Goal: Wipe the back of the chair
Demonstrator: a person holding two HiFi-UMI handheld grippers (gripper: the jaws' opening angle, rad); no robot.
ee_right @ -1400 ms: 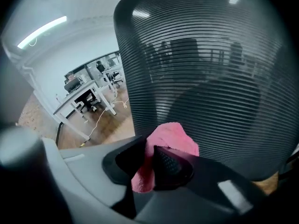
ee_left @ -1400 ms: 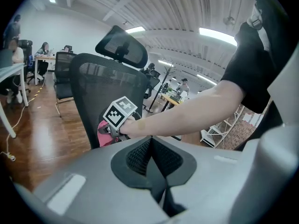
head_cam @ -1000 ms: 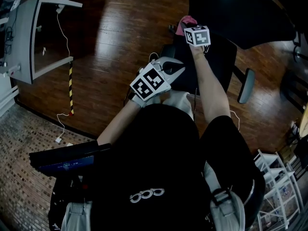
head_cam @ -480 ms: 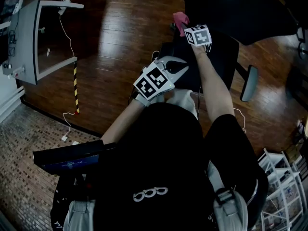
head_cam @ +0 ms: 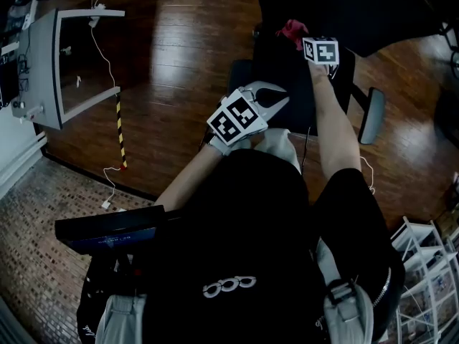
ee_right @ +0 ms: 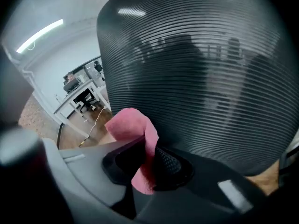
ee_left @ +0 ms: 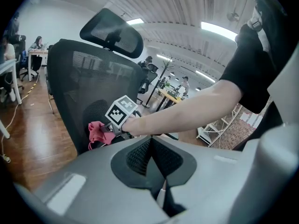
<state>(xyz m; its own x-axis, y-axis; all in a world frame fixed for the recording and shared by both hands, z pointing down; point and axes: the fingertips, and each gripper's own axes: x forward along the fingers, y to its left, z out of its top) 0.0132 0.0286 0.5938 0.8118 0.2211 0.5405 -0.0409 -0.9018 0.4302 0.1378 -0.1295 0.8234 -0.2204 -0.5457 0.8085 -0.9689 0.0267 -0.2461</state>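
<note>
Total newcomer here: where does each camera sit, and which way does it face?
Head view: on the person's head, looking steeply down at the black mesh office chair; shows both forearms, left gripper, right gripper.
Left gripper view: on that gripper, facing the chair's backrest; shows shut jaws, right forearm.
Right gripper view: on that gripper, close to the mesh; jaws clamp a pink cloth.
Shared: all views show that cloth.

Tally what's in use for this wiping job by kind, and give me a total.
chair: 1
cloth: 1
grippers: 2 (left gripper shut with nothing in it, right gripper shut on the cloth)
total: 4
</note>
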